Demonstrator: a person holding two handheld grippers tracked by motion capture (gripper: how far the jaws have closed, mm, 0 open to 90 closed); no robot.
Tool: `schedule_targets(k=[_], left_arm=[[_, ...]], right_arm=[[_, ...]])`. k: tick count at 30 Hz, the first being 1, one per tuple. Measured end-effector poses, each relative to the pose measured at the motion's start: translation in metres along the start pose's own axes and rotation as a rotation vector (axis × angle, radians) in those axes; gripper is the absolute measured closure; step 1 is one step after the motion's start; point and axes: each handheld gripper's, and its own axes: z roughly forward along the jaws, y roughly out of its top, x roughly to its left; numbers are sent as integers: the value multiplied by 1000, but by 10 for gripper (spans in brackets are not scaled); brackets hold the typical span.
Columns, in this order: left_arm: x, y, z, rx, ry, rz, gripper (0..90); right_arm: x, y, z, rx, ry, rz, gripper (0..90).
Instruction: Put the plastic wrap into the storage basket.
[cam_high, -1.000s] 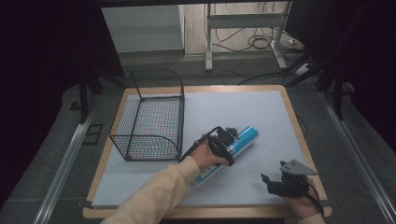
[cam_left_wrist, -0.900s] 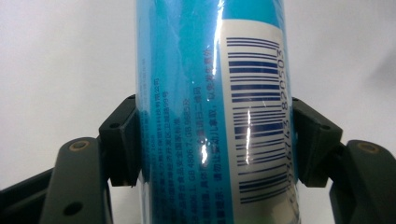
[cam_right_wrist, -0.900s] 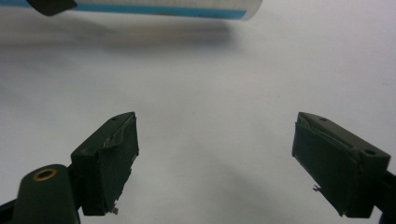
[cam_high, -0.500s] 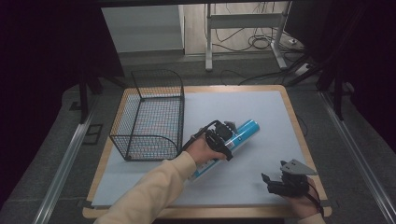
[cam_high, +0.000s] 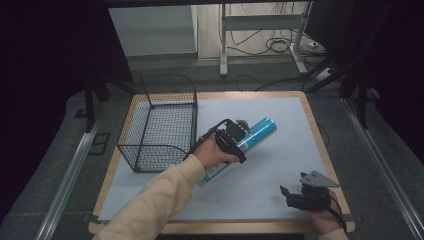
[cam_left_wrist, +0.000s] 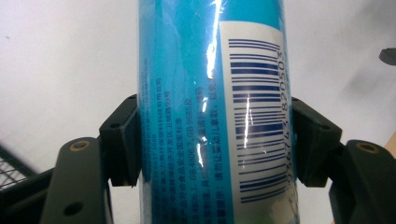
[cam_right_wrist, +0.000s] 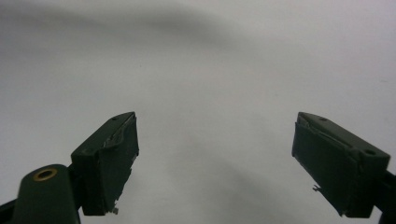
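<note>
Pinching glossy blue cylindrical can (cam_left_wrist: 210, 112): left gripper (cam_left_wrist: 212, 140); right gripper (cam_right_wrist: 215, 163) spread over matte sheet; wire-mesh basket (cam_high: 160, 125) beside

Blue tube (cam_high: 252, 138), barcode label, tilted, just right of wire basket (cam_high: 160, 120).

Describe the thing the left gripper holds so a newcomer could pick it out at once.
Start at the black wire basket on the left of the pale mat. Just right of it lies a blue can, clamped across its middle by the left gripper. It is the sole bright blue cylinder, with a white barcode panel.
</note>
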Motion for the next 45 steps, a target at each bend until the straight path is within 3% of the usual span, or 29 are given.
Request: schedule_targets(k=[12, 20, 27, 36, 45], left_arm=[[13, 9, -34, -77, 5, -1, 317], [19, 10, -38, -82, 9, 0, 317], [32, 13, -43, -107, 3, -17, 317], [45, 22, -53, -124, 34, -20, 317], [56, 29, -59, -144, 36, -17, 317]], right_arm=[[-1, 0, 0, 2, -3, -1, 151], [-1, -1, 0, 5, -2, 0, 151], [-1, -1, 1, 9, -3, -1, 151], [-2, -1, 1, 7, -4, -5, 151], [-2, -1, 0, 9, -2, 2, 151]])
